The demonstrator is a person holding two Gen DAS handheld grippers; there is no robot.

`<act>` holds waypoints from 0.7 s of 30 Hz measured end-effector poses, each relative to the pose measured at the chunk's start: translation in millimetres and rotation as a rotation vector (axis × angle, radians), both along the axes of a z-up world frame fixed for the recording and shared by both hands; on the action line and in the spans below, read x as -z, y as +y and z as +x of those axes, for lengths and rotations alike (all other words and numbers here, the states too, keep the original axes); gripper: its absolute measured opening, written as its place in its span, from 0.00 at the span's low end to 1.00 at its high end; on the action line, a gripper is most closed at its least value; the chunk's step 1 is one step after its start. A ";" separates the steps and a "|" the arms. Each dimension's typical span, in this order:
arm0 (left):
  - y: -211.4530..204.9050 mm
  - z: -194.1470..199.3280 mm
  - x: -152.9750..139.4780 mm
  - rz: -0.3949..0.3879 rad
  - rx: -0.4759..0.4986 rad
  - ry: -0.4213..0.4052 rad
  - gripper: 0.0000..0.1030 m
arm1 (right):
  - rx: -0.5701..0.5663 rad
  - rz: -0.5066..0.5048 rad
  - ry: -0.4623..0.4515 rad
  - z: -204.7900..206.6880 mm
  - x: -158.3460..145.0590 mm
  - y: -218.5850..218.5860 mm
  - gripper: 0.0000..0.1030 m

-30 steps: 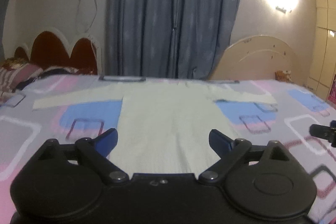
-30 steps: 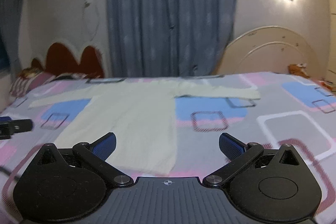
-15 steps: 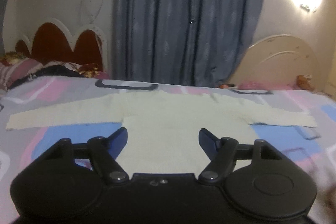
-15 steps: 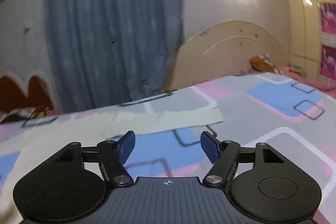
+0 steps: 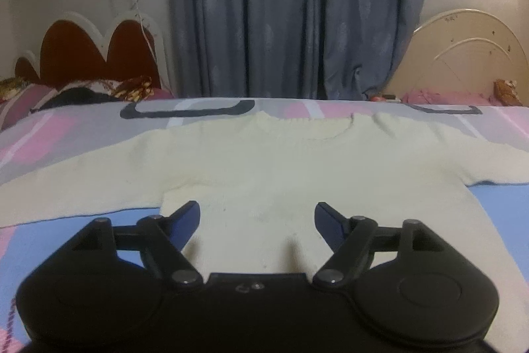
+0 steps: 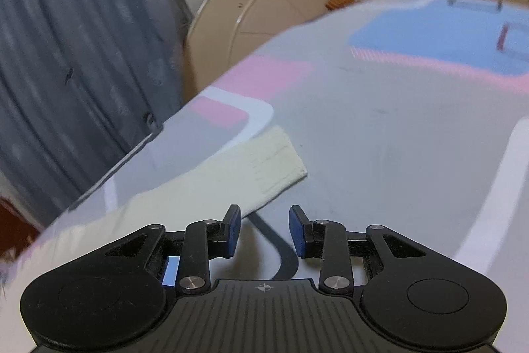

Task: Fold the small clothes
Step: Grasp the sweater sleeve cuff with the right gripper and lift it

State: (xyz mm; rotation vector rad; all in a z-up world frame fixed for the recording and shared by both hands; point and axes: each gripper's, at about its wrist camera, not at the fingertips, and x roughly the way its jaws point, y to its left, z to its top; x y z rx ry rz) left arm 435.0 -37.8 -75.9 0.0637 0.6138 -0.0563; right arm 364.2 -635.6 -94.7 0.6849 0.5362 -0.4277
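Observation:
A pale cream long-sleeved sweater (image 5: 264,161) lies flat on the bed, neck at the far side, both sleeves spread out sideways. My left gripper (image 5: 257,215) is open and empty, low over the sweater's body near the left armpit. In the right wrist view only the right sleeve's cuff end (image 6: 271,161) shows. My right gripper (image 6: 264,222) is partly open and empty, just in front of the cuff, its left finger (image 6: 232,229) at the sleeve's near edge.
The bed cover (image 6: 380,134) is grey with pink and blue blocks. A red headboard (image 5: 96,55) with pillows is at the far left, a cream headboard (image 5: 469,55) at the far right, blue curtains (image 5: 297,9) behind.
Both grippers moved forward and lower. The left came over the sweater's body. The right swung right to the sleeve cuff and its jaws narrowed.

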 end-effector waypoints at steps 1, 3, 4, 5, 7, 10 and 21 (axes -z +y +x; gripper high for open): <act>0.7 2.0 2.7 -0.009 0.001 0.007 0.73 | 0.008 0.014 -0.015 -0.5 2.5 -4.5 0.32; 1.3 3.4 8.8 -0.010 0.002 0.022 0.73 | 0.024 0.044 -0.029 0.8 5.9 -10.9 0.32; 1.4 3.0 12.8 -0.009 0.002 0.036 0.73 | 0.031 0.059 -0.033 1.9 7.1 -14.5 0.32; 1.7 4.4 15.8 -0.010 0.002 0.049 0.72 | 0.032 0.066 -0.032 2.3 6.9 -13.0 0.32; 3.9 5.0 19.3 -0.013 -0.002 0.061 0.72 | 0.025 0.058 -0.021 5.0 5.7 -12.1 0.32; 7.4 10.1 17.5 -0.019 -0.010 0.071 0.71 | -0.021 0.015 0.028 16.3 2.1 -4.1 0.00; 33.2 16.3 8.8 -0.041 0.034 0.122 0.70 | -0.122 -0.239 0.110 47.3 -37.5 47.9 0.01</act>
